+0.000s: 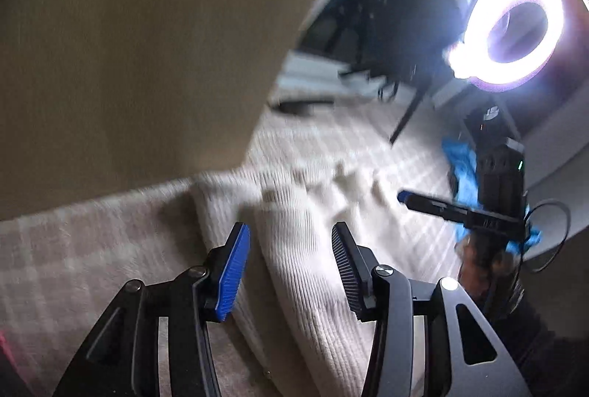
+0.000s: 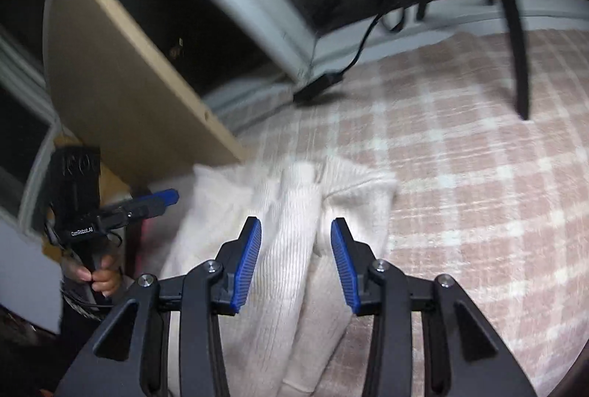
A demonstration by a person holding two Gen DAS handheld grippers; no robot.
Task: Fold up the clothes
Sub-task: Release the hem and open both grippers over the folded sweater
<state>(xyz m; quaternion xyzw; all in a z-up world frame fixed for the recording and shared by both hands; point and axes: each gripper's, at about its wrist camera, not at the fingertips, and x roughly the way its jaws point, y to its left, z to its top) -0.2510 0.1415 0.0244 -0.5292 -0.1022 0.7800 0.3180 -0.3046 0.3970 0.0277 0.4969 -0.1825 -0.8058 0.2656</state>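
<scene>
A cream ribbed knit garment (image 1: 294,250) lies bunched on a pink and white checked rug (image 1: 73,250). My left gripper (image 1: 291,231) is open, its blue pads on either side of a fold of the knit, just above it. In the right wrist view the same garment (image 2: 291,250) lies crumpled between the open jaws of my right gripper (image 2: 296,224), which hovers over its folded ridge. The right gripper also shows in the left wrist view (image 1: 405,196) and the left gripper in the right wrist view (image 2: 173,194).
A tan wooden panel (image 2: 121,73) stands against the rug's far left edge. A ring light (image 1: 515,25) glares at the right, with blue cloth (image 1: 460,161) below it. A black tripod leg (image 2: 519,66) and a power adapter (image 2: 316,86) sit on the rug (image 2: 478,176).
</scene>
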